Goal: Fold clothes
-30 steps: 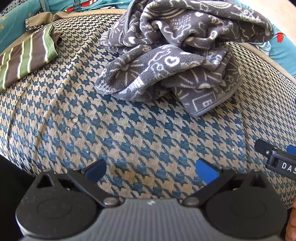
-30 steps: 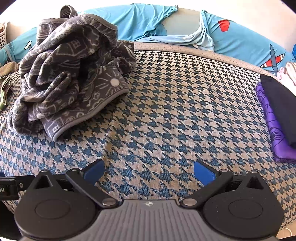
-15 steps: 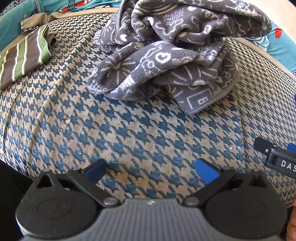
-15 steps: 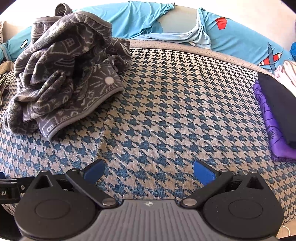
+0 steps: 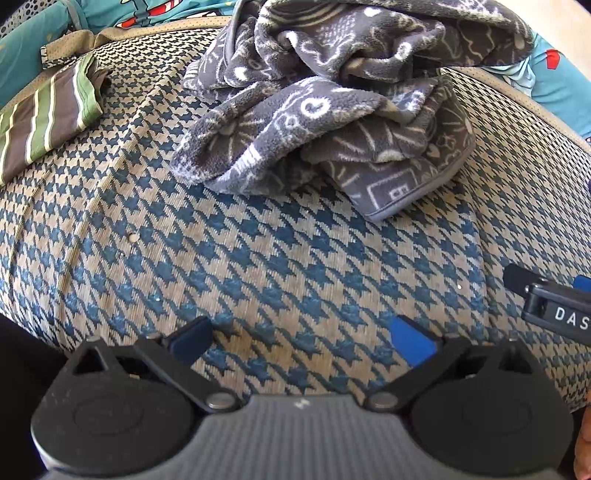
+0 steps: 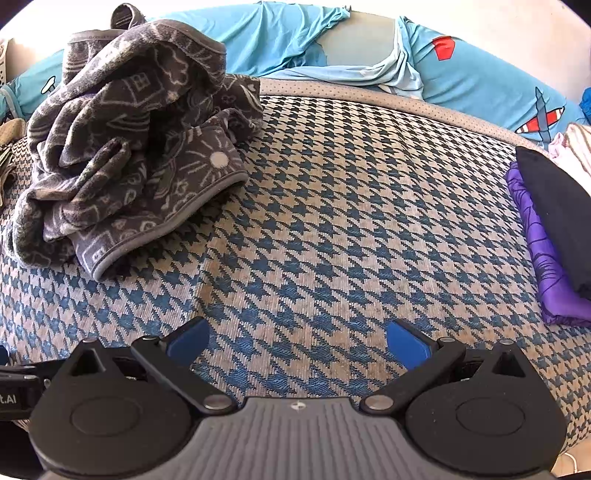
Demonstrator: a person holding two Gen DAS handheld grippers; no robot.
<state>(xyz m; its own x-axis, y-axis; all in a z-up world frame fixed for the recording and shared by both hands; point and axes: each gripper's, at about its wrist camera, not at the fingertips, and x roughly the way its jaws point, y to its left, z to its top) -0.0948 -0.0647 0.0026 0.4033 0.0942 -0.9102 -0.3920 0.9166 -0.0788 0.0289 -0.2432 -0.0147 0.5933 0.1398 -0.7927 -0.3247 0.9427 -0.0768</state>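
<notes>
Well ahead of both spread grippers point(image 5: 301, 341) point(image 6: 298, 341), crumpled fleece point(image 5: 325, 110).

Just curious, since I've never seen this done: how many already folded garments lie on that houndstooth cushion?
3: a green-striped brown cloth at the left edge, and a black one stacked on a purple one at the right. More may be hidden.

A houndstooth-patterned bed point(image 6: 332, 221) in bright daylight.
Blue airplane-print bedding point(image 6: 498, 85) lines its far edge below a pale wall point(image 6: 498, 22).
</notes>
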